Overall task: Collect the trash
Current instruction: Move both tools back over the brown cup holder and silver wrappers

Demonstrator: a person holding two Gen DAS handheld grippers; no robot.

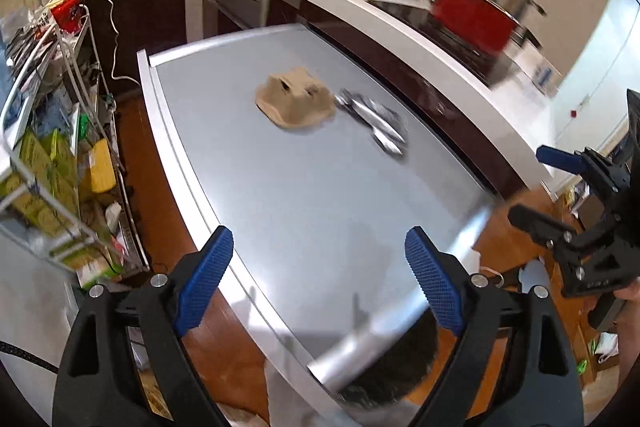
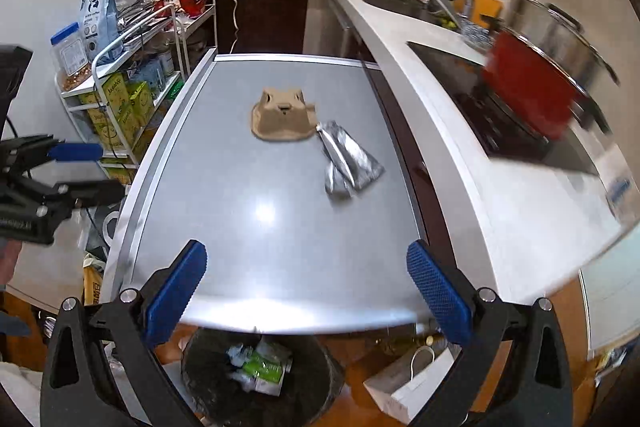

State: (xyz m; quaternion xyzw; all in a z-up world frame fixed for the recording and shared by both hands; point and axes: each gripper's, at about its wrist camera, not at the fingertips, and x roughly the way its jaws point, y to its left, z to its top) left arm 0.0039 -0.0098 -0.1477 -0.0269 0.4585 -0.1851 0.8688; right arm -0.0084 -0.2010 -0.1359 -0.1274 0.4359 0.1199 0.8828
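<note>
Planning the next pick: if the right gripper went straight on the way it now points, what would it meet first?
Probably the bare grey table. The right gripper, jaws open and empty, angles down at it, short of the foil wrappers and cardboard cup carrier. Depth is hard to judge through the fisheye.

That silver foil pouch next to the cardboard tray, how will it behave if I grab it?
The foil pouch looks crumpled and flat, so probably light and floppy, sagging from a pinch. Its shiny skin may slip on the smooth table if pushed. It touches the cardboard tray, so a shove might nudge that too.
</note>
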